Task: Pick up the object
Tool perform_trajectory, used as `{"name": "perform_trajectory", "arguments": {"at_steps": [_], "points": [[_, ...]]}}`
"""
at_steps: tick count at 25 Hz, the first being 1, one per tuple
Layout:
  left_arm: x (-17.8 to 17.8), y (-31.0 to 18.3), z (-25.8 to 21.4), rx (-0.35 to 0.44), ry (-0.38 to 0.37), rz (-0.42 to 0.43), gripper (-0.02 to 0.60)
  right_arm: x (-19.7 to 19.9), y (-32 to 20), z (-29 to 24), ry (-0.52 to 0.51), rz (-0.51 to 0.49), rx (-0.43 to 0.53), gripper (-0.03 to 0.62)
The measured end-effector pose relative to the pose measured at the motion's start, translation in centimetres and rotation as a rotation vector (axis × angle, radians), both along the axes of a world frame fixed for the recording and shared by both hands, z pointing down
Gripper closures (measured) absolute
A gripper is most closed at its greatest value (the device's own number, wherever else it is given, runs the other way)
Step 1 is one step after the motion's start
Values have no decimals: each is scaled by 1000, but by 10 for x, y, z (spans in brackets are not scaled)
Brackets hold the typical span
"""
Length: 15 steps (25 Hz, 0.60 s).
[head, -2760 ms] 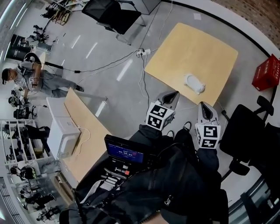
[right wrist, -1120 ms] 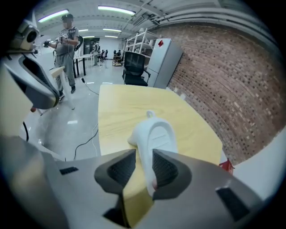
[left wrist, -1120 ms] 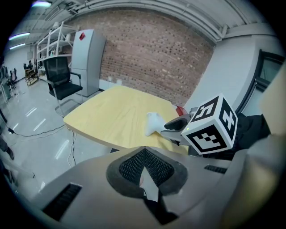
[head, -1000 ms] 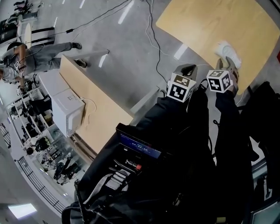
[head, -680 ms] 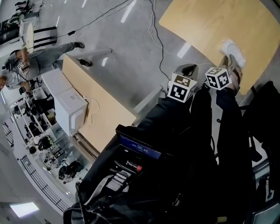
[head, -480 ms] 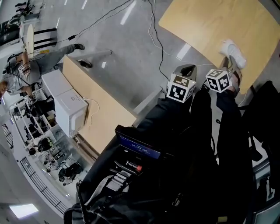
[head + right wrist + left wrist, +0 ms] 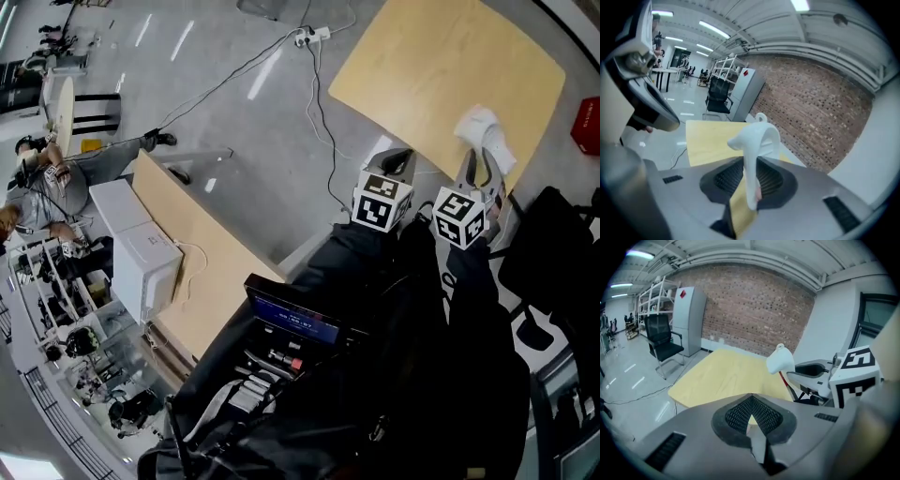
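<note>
The object is a white curved plastic piece with a small loop at its top (image 7: 483,131). It hangs clear above the light wooden table (image 7: 441,66). My right gripper (image 7: 480,164) is shut on its lower part. In the right gripper view the piece (image 7: 757,140) stands upright between the dark ribbed pads (image 7: 723,180), which press on both sides of it. My left gripper (image 7: 398,159) hovers at the table's near edge, shut and empty. From the left gripper view the white piece (image 7: 780,363) shows to the right, held above the table (image 7: 726,378).
A black office chair (image 7: 544,272) stands close on the right, a red crate (image 7: 589,127) beyond it. Cables and a power strip (image 7: 314,36) lie on the floor. A second wooden table (image 7: 202,272) carries a white box (image 7: 145,258). A person (image 7: 47,183) stands far left.
The white piece lay on the table with my right gripper around it. Now it is gripped and raised off the tabletop. The left gripper stays beside it.
</note>
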<state>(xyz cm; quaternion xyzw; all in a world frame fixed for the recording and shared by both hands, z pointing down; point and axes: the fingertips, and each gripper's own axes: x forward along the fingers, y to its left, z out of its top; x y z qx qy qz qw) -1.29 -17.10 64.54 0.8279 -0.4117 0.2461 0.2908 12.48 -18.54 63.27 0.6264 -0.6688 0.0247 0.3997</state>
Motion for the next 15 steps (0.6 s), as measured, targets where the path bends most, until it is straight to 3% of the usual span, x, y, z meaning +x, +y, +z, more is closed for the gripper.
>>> {"name": "perform_trajectory", "arguments": {"at_steps": [15], "points": [[72, -41, -191, 337, 155, 161, 583, 47, 23, -227, -369, 120, 393, 503]]}}
